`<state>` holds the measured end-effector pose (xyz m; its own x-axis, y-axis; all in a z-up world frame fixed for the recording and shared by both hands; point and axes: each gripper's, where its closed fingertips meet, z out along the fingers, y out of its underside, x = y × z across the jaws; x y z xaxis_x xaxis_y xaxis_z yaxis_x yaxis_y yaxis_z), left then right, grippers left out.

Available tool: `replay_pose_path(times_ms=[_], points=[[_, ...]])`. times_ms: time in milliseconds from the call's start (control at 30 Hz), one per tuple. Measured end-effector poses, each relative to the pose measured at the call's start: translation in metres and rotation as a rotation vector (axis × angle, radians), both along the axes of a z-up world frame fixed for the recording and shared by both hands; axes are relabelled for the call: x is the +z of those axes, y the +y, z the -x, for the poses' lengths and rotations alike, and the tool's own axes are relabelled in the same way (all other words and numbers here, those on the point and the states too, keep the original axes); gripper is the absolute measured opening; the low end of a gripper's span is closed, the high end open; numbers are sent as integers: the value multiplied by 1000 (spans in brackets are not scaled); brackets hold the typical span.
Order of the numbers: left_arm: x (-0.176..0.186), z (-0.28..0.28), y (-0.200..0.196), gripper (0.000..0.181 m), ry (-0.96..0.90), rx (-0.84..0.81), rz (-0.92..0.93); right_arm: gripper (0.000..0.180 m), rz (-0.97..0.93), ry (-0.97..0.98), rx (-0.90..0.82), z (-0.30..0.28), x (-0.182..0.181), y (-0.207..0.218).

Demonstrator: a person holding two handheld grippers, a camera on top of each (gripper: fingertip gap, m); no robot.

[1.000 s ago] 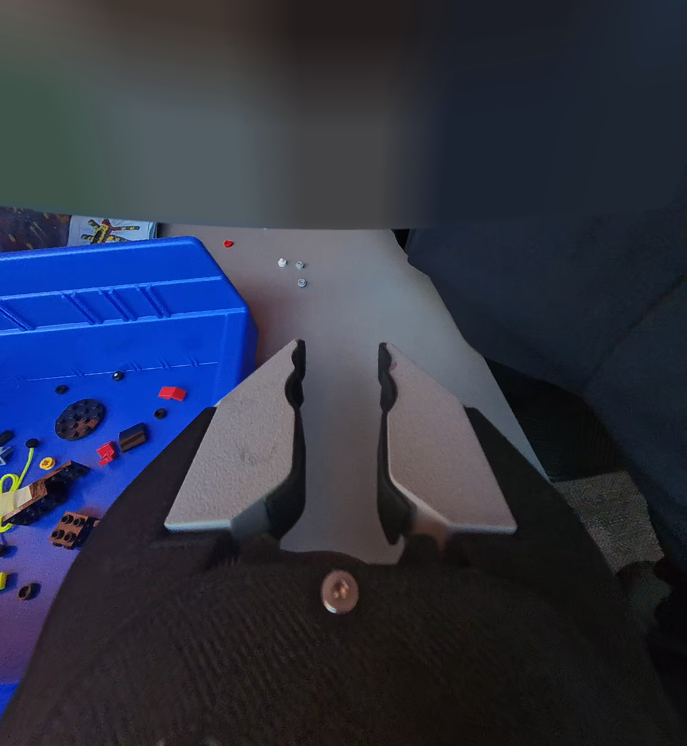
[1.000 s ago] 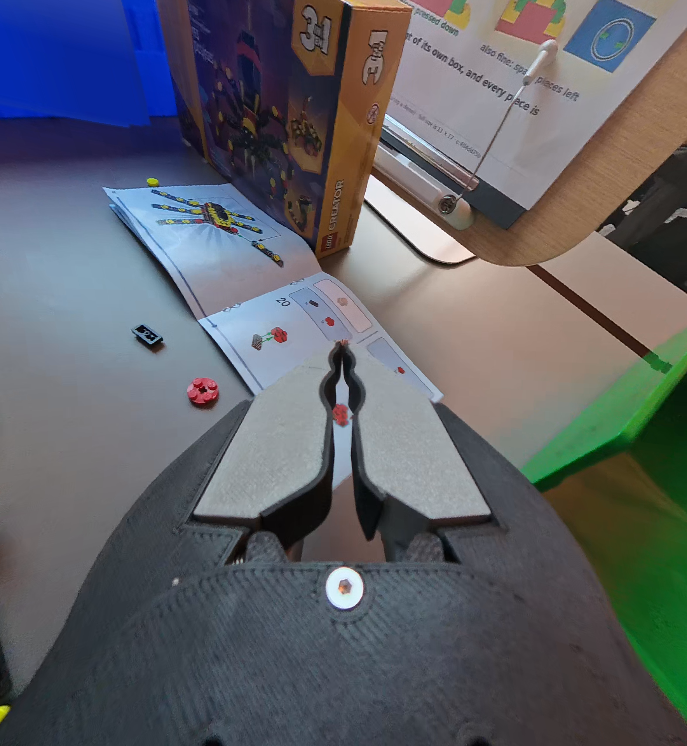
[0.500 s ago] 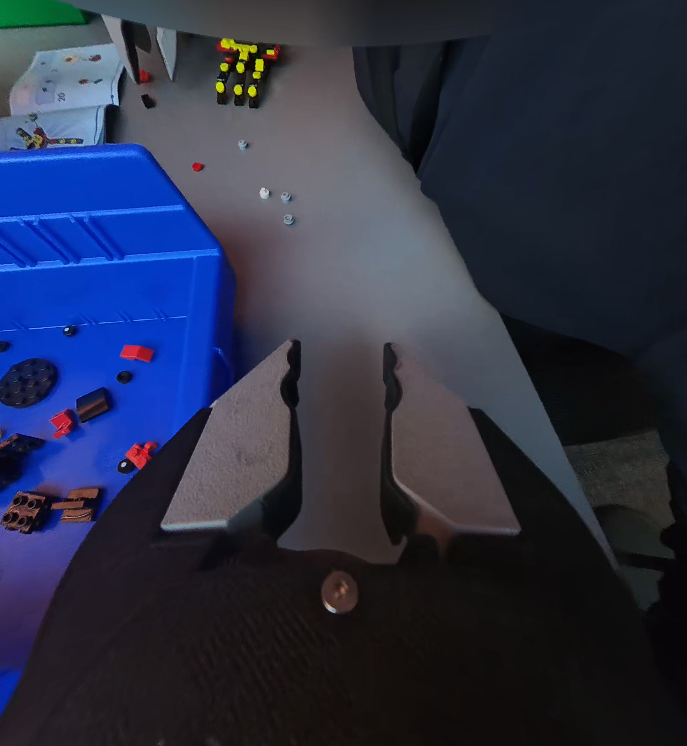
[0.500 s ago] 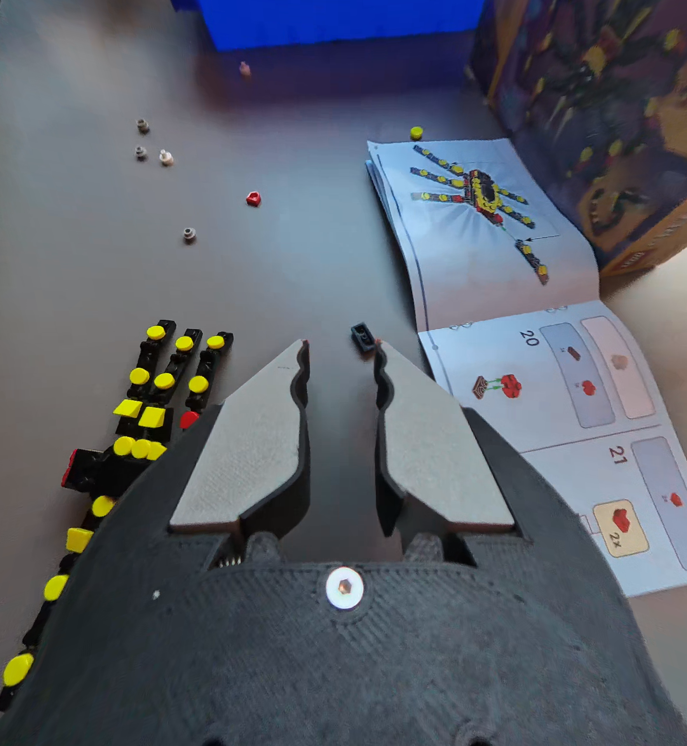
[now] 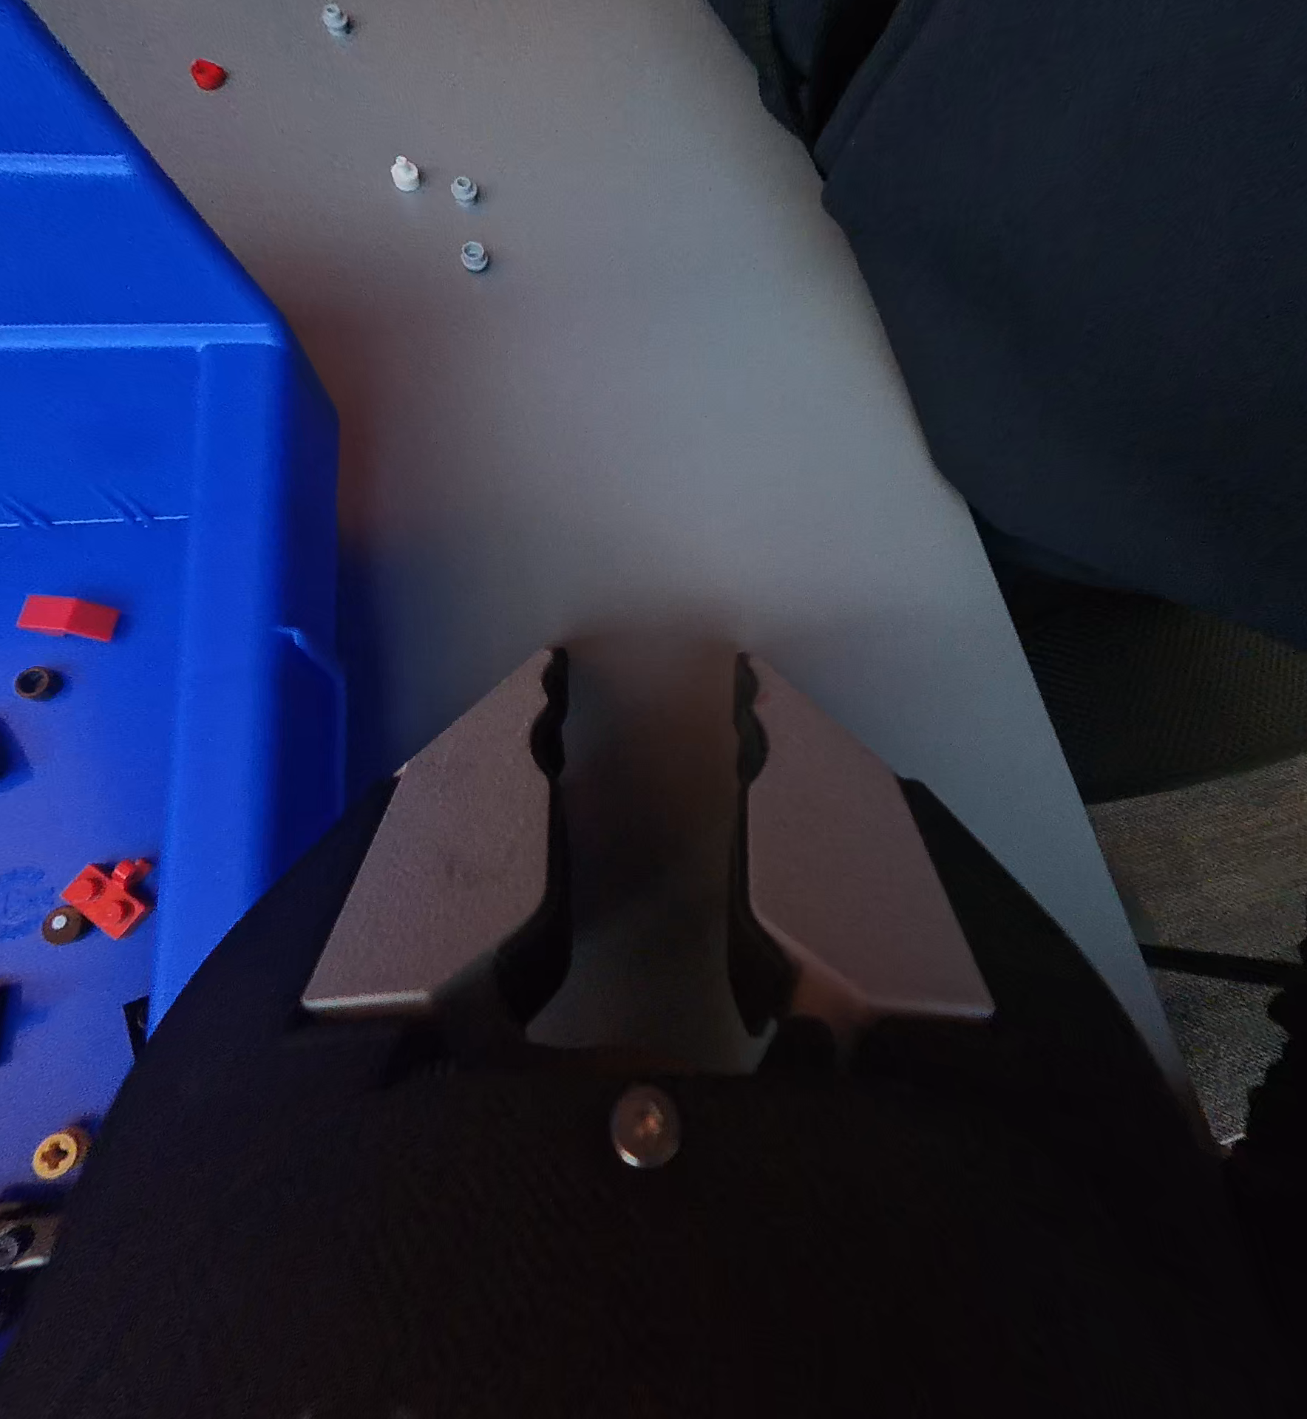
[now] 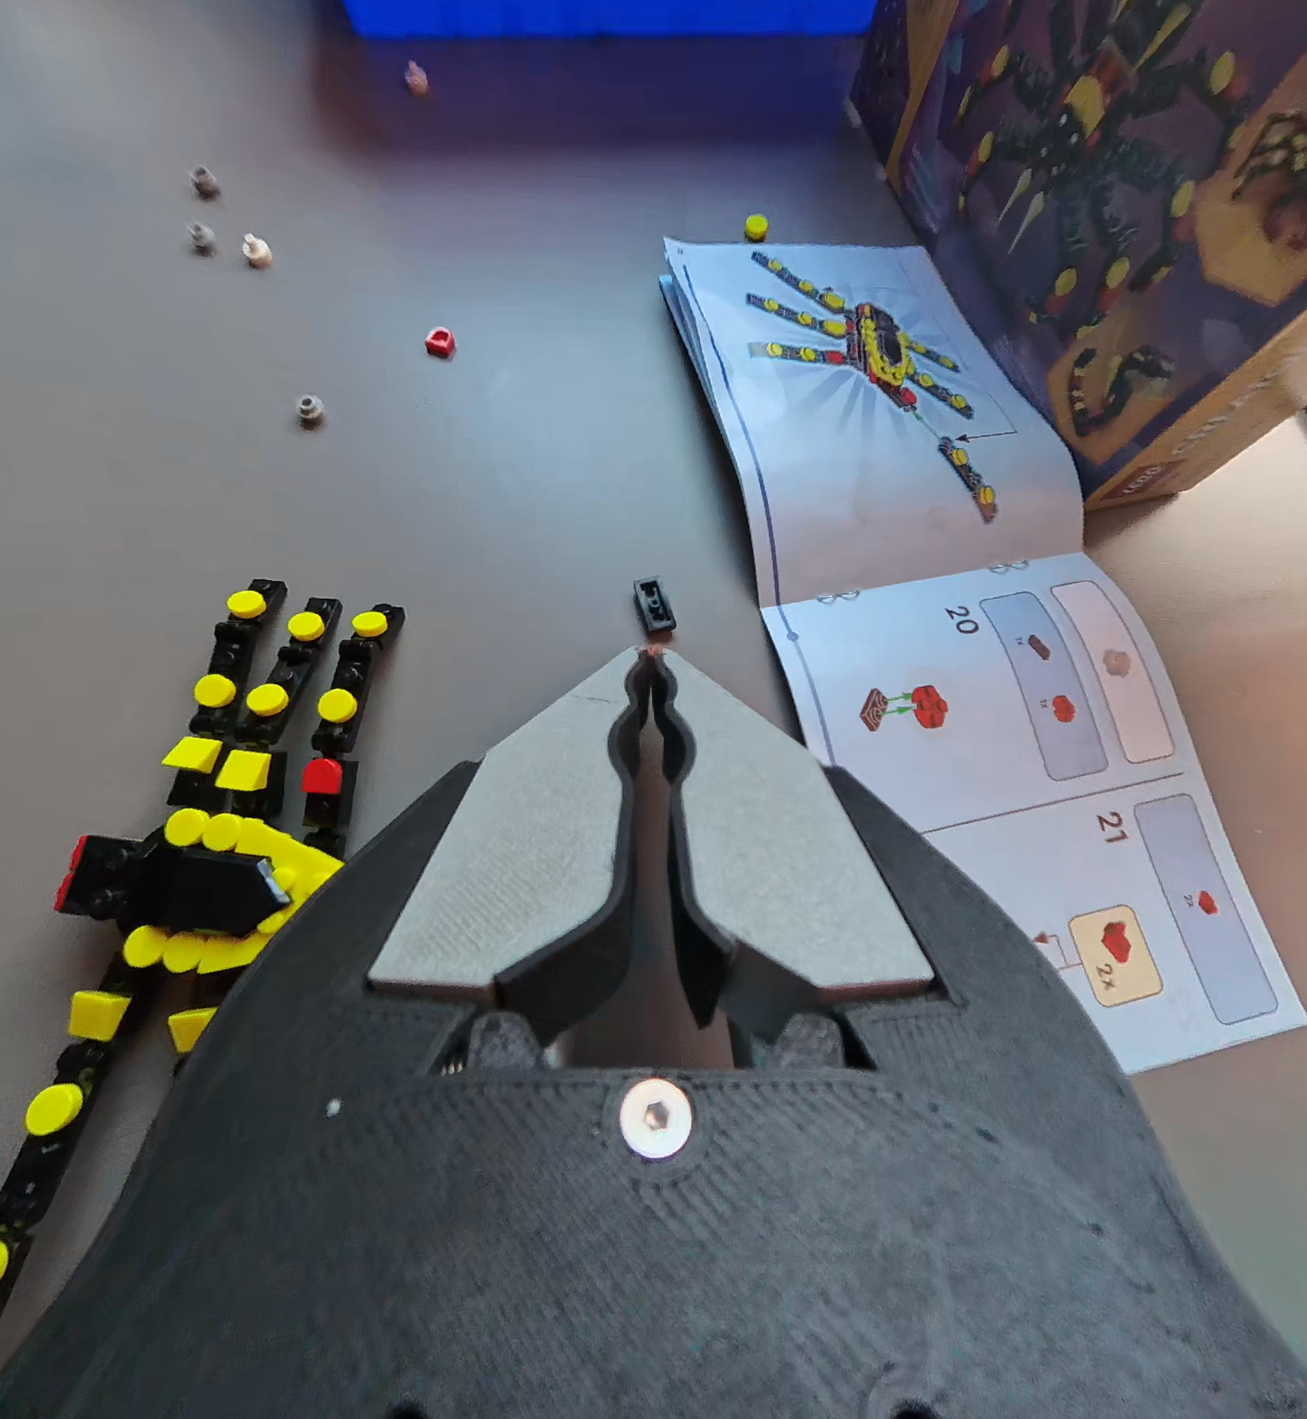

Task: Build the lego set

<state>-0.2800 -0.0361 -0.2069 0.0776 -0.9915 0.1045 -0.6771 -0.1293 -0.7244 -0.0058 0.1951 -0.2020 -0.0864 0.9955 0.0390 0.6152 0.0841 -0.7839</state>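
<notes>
Purple-and-orange lego box (image 6: 1142, 253) stands beside open printed booklet (image 6: 942, 583).

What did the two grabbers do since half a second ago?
The right gripper closed just short of the small black piece; whether it pinches anything is unclear. The left gripper stayed open beside the blue bin. The spider build lies unmoved.

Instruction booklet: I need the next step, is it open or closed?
Open: the instruction booklet lies spread flat on the table, two pages showing.
</notes>
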Motion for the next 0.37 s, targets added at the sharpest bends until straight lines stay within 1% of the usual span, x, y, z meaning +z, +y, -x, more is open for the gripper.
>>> replay_pose_path(times_ms=[33, 133, 200, 233, 300, 367], points=[[-1, 0, -1, 41, 7, -7, 8, 0, 3, 14, -6, -2, 3, 2], [-1, -1, -2, 40, 0, -12, 6, 20, 34, 32, -21, -5, 6, 4], [-1, -2, -2, 40, 0, -14, 4, 23, 36, -6, -28, -5, -2, 4], [-1, -2, -2, 40, 0, -14, 4, 21, 21, -38, -27, -5, -7, 4], [-1, -2, -2, 39, 0, -15, 3, 0, -37, -77, -21, -4, -13, 5], [-1, -2, -2, 39, 0, -12, 2, 0, -72, -76, -10, -2, -12, 3]])
